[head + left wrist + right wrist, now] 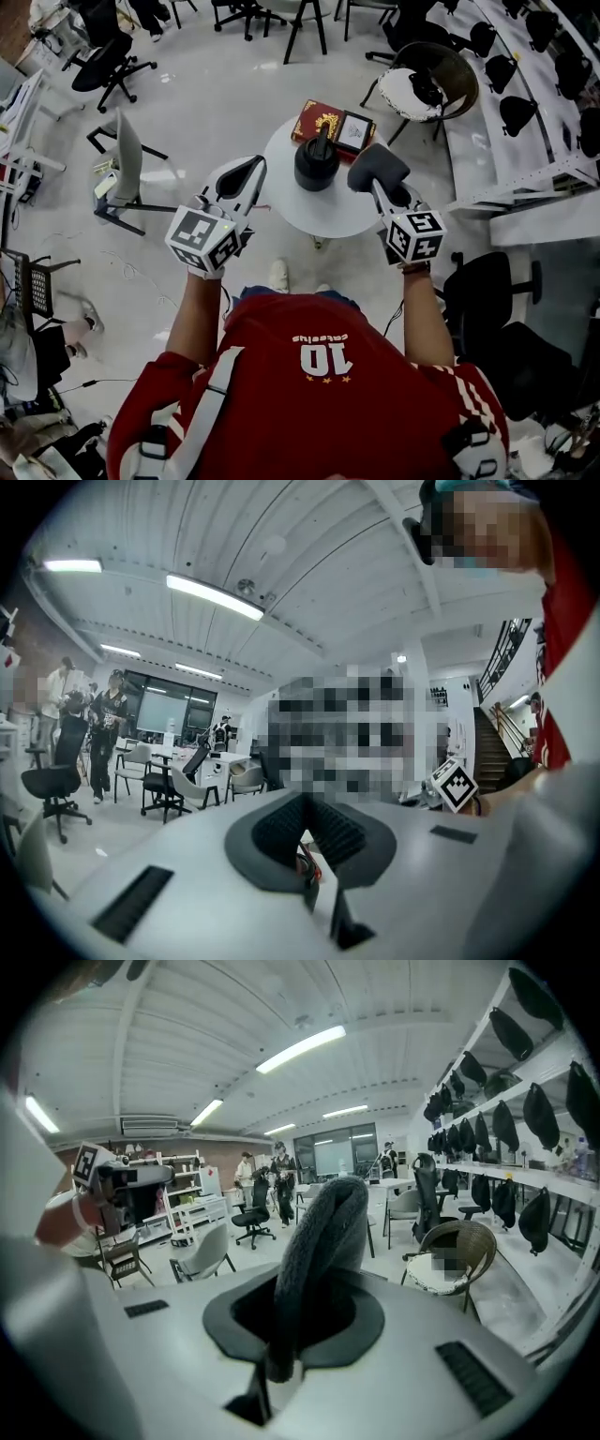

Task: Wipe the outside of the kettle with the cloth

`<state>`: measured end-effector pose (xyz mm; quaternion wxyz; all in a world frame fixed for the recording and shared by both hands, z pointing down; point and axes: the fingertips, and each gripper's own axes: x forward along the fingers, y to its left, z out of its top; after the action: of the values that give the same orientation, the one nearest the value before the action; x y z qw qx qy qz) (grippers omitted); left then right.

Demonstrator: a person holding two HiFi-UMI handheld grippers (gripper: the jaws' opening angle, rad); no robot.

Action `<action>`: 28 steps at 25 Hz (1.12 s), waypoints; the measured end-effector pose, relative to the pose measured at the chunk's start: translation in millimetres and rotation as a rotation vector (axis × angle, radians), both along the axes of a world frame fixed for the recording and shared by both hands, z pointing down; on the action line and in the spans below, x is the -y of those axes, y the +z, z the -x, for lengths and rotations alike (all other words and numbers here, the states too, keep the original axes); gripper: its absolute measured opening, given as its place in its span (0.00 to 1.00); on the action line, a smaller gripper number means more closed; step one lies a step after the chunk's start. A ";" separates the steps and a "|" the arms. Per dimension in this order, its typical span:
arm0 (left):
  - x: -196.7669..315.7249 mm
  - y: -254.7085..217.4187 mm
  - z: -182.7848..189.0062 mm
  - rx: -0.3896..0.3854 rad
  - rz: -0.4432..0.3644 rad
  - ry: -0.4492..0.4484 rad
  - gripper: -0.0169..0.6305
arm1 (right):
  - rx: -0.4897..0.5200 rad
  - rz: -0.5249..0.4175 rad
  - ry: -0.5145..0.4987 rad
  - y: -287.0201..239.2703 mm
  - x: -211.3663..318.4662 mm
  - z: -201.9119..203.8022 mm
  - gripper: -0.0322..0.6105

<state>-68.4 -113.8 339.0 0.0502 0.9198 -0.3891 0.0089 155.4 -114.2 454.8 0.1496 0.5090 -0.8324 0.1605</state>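
From the head view, I am holding the grey cloth point(378, 167) in my right hand-held gripper point(386, 194), just right of the black, rounded kettle point(317, 163). The kettle is standing upright on the round white surface point(281, 202). My left hand-held gripper point(242, 180) is sitting farther off on the kettle's left.

In the left gripper view, the jaws are meeting on nothing.

In the right gripper view, the jaws are clamping the cloth, and the kettle is not showing.
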 end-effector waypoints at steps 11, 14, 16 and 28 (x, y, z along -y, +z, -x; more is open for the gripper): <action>38.3 24.0 16.0 -0.008 0.040 0.054 0.04 | -0.075 0.121 0.054 55.2 53.2 13.9 0.12; 46.8 27.5 17.7 -0.006 0.041 0.075 0.04 | -0.090 0.159 0.081 71.3 63.2 15.9 0.12; 52.4 28.8 18.6 -0.007 0.042 0.093 0.04 | -0.100 0.182 0.097 81.2 69.6 17.8 0.12; 76.1 33.8 42.0 -0.005 0.028 0.140 0.04 | -0.109 0.236 0.125 103.9 101.1 53.6 0.12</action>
<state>-110.4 -189.9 372.8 0.0632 0.9440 -0.3233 0.0155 101.8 -215.3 558.8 0.2431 0.5465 -0.7652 0.2381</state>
